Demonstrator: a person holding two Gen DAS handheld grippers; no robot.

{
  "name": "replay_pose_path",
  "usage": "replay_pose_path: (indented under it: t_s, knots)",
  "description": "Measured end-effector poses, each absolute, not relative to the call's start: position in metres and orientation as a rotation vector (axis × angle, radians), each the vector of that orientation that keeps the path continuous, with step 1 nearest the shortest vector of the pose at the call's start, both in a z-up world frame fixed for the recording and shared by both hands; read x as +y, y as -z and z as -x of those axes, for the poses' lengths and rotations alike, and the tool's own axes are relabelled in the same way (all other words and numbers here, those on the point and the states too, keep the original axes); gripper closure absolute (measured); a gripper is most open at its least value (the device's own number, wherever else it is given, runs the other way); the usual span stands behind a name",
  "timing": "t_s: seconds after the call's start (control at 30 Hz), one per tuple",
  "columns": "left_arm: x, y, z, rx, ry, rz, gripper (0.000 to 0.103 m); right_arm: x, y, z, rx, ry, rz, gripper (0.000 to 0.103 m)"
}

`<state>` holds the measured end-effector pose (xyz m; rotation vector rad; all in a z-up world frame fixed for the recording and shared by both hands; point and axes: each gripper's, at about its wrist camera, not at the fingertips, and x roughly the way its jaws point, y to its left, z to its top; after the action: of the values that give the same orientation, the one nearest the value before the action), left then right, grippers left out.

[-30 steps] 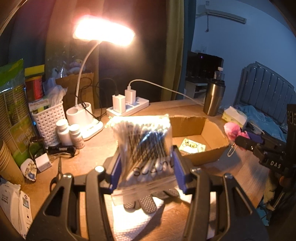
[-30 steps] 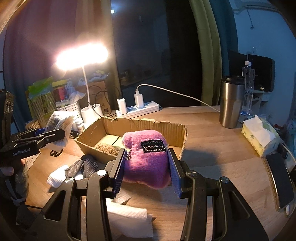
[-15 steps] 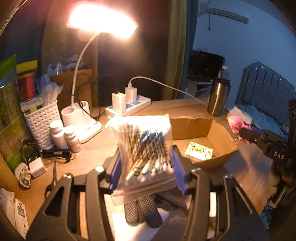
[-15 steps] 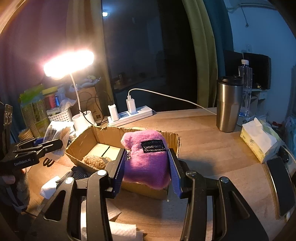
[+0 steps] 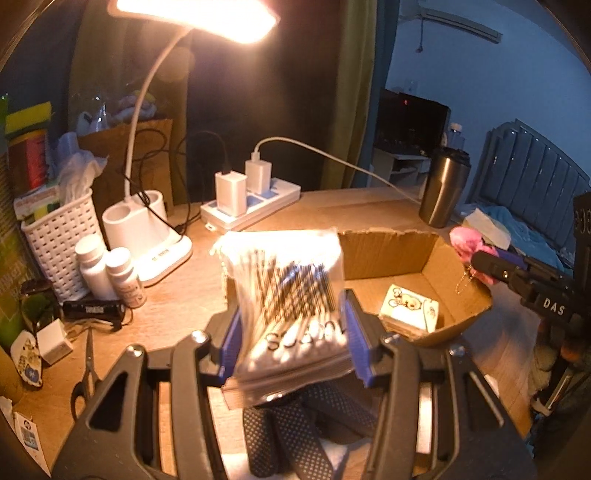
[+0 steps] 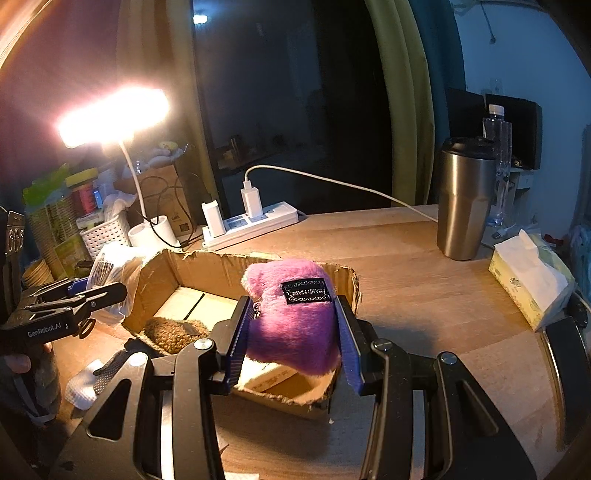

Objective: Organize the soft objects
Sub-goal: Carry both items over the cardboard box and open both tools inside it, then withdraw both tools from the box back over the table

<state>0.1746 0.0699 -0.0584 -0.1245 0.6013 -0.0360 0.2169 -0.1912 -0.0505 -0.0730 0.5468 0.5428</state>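
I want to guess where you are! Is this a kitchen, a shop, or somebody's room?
Most likely somebody's bedroom, at a desk. A padded headboard with bedding stands beside the wooden desk, and a lit desk lamp and a power strip with chargers sit on it.

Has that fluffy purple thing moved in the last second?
Yes. The purple plush, clamped in the right gripper, has come forward over the cardboard box.
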Motion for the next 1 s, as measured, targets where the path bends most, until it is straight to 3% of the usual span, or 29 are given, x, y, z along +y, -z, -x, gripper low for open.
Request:
replay_pose_path:
  t_s: [0.4,0.5,0.57,0.6,1.0]
  knots:
    - [0.071,0.069,-0.198,0.659,0.055,0.13,0.051,-0.182,0.058,-0.241,0.581,-0.505,0.082,0.054]
    - [0.072,0.07,-0.199,0.664,0.059,0.137,0.047,-0.181,0.059,-0.242,0.583,-0.493,0.09,0.04]
    - [0.072,0.068,-0.198,0.658,0.057,0.137,0.027,-0.182,0.059,-0.241,0.582,-0.488,0.086,0.038]
    - [0.072,0.066,-0.197,0.651,0.056,0.138,0.024,-0.183,0.058,-0.241,0.581,-0.487,0.084,0.038]
    - [0.073,0.048,-0.167,0.589,0.032,0.142,0.023,-0.191,0.043,-0.212,0.536,-0.495,0.076,0.038]
